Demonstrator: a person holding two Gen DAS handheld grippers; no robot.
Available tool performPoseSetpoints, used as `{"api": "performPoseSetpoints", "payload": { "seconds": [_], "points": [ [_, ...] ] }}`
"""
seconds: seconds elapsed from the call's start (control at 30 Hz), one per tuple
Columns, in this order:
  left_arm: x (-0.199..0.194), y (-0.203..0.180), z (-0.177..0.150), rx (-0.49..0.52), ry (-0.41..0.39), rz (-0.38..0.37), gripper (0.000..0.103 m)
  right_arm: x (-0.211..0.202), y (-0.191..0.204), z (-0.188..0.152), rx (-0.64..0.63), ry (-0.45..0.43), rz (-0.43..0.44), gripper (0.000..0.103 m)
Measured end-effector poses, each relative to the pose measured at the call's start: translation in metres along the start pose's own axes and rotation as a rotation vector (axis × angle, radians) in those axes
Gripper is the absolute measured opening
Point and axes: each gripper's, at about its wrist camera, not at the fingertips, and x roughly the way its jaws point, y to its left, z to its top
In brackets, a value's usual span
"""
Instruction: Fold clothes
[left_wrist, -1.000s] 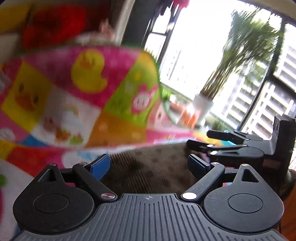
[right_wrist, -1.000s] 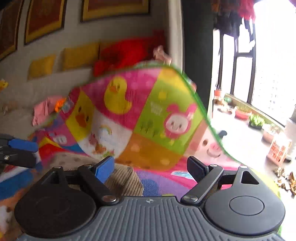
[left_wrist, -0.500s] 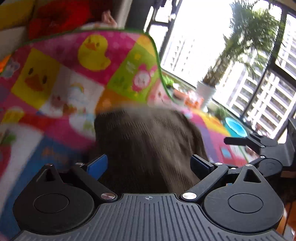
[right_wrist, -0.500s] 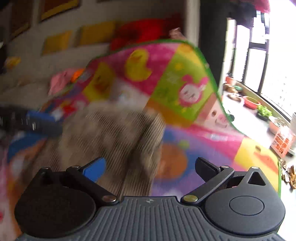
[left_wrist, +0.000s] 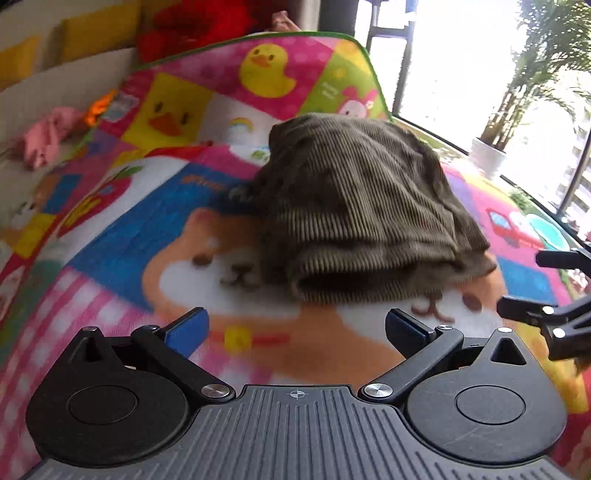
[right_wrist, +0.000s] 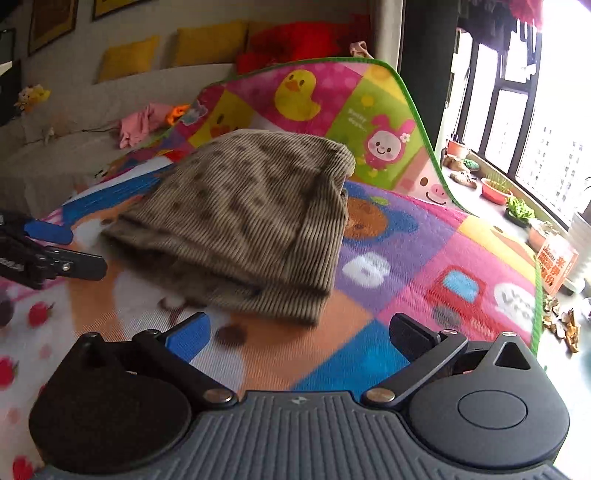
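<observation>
A folded olive-brown corduroy garment (left_wrist: 354, 206) lies on a colourful cartoon play mat (left_wrist: 155, 236); it also shows in the right wrist view (right_wrist: 251, 218) on the mat (right_wrist: 424, 258). My left gripper (left_wrist: 295, 328) is open and empty, just short of the garment's near fold. My right gripper (right_wrist: 299, 332) is open and empty, also just short of the garment. The right gripper's fingers (left_wrist: 546, 314) show at the right edge of the left wrist view. The left gripper's fingers (right_wrist: 51, 258) show at the left edge of the right wrist view.
The mat's far end curls up against a beige sofa (right_wrist: 74, 147) with yellow cushions (right_wrist: 207, 42) and a red plush (right_wrist: 295, 40). A pink garment (right_wrist: 142, 123) lies on the sofa. Windows and potted plants (right_wrist: 517, 210) stand to the right, beyond the mat's green edge.
Both grippers have drawn back from the garment and tilted down. The garment, earlier close under the fingers and blurred with motion, now lies folded on the mat ahead.
</observation>
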Motion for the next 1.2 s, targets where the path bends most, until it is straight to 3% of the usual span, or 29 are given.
{"api": "performPoseSetpoints", "payload": {
  "seconds": [0.1,0.33,0.53,1.2],
  "points": [
    [-0.009,-0.009,-0.015,0.007,-0.015,-0.032,0.103,-0.003,0.002,-0.016,-0.002,0.025,-0.045,0.103],
    [0.000,-0.035,-0.017,0.097,-0.078,0.060,0.103,0.001,-0.011,-0.020,0.053,0.012,-0.053,0.103],
    [0.023,-0.032,-0.006,0.080,-0.010,0.089,0.103,0.016,-0.019,-0.013,0.089,0.018,-0.019,0.103],
    [0.022,-0.032,-0.008,0.077,-0.011,0.099,0.103,0.026,-0.022,-0.009,0.108,0.024,0.002,0.103]
  ]
}}
